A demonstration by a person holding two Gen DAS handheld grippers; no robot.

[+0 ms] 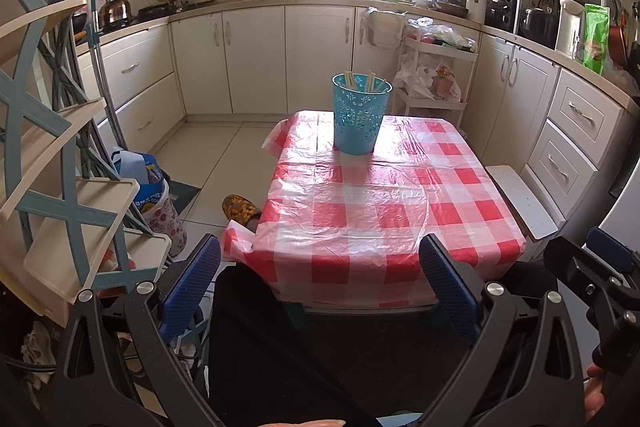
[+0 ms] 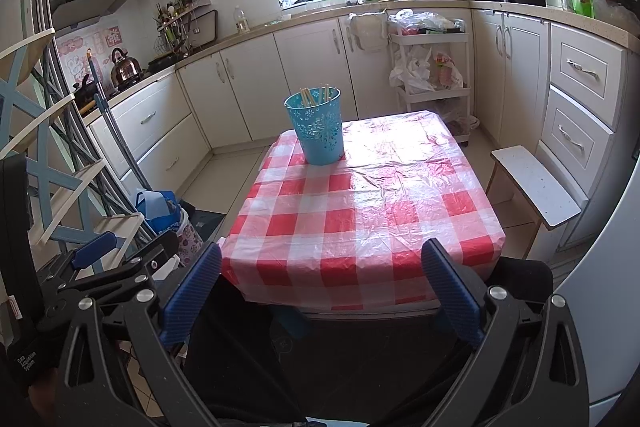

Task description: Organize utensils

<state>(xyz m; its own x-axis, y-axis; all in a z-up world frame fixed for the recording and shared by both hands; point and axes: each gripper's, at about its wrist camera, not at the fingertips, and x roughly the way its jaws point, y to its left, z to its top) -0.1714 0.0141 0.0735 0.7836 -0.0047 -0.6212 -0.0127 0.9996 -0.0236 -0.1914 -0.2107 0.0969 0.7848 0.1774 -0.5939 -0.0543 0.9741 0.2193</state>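
A light blue perforated holder (image 1: 359,117) stands upright at the far end of a table with a red and white checked cloth (image 1: 360,211). Several wooden chopsticks (image 1: 370,82) stick out of its top. The holder (image 2: 318,127) and the chopsticks (image 2: 314,95) also show in the right wrist view, on the far left part of the cloth (image 2: 360,211). My left gripper (image 1: 320,283) is open and empty, held low in front of the table's near edge. My right gripper (image 2: 320,283) is open and empty at the same edge, and it shows at the right of the left wrist view (image 1: 600,279).
A small white stool (image 2: 536,187) stands right of the table. A blue and beige rack (image 1: 68,163) and a bag (image 1: 148,187) stand at the left. A slipper (image 1: 240,209) lies on the floor. White cabinets (image 1: 256,55) and a cart (image 1: 434,75) line the back.
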